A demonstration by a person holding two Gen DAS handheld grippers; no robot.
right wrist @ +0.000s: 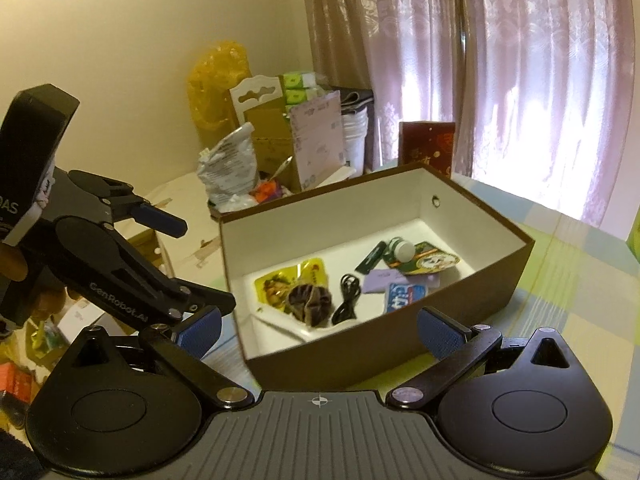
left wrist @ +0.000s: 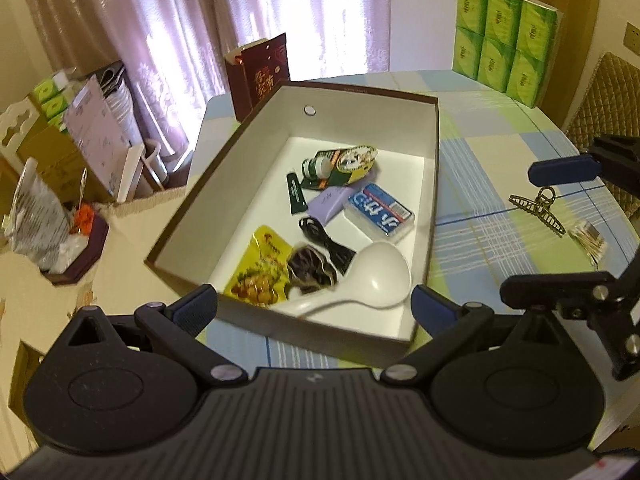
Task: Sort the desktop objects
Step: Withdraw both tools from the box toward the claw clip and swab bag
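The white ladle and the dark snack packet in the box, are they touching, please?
Touching: in the left wrist view the dark snack packet overlaps the white ladle, lying across its handle in the box.

Box wall (right wrist: 360, 360) hides the spoon's (right wrist: 304, 330) bowl.

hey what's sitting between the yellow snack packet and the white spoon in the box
A dark, crinkly wrapped packet lies between the yellow snack packet and the white spoon, overlapping the yellow one's edge. The left wrist view shows it best.

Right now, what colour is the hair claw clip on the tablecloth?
Gold or bronze metallic; the hair claw clip shows best in the left wrist view.
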